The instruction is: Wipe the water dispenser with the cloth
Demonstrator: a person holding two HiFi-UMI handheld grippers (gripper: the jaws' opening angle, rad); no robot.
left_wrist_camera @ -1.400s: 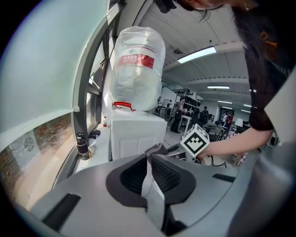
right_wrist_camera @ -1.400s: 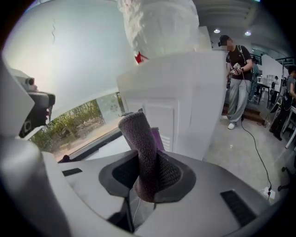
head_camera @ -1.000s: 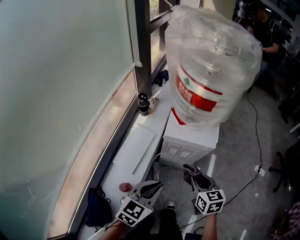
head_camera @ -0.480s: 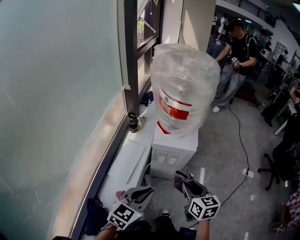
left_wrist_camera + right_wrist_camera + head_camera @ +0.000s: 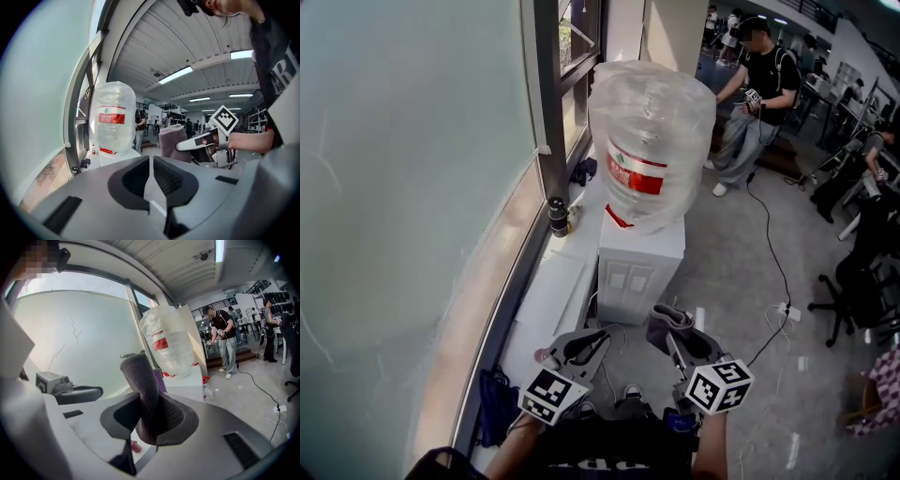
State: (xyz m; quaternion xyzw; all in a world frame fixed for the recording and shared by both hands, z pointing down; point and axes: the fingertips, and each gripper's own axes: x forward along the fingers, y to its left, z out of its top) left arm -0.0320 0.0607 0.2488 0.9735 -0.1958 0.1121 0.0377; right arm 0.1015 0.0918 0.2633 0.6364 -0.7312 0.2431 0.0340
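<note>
So in the last second the whole thing slid away from them: the water dispenser (image 5: 639, 261) with its plastic-wrapped bottle (image 5: 652, 141) was filling their view, and now it sits well off on the far side, by the window ledge (image 5: 542, 305). Looks to me like they straightened up or backed off a step.

The right gripper (image 5: 674, 339) is still clamped on the dark cloth (image 5: 662, 322), a fold of it sticking up out of the jaws. It's held low and near their body, well apart from the cabinet. The left gripper (image 5: 592, 340) is pinched closed on nothing, just beside it.

So no wiping yet, I reckon; the cloth has to travel forward first.
</note>
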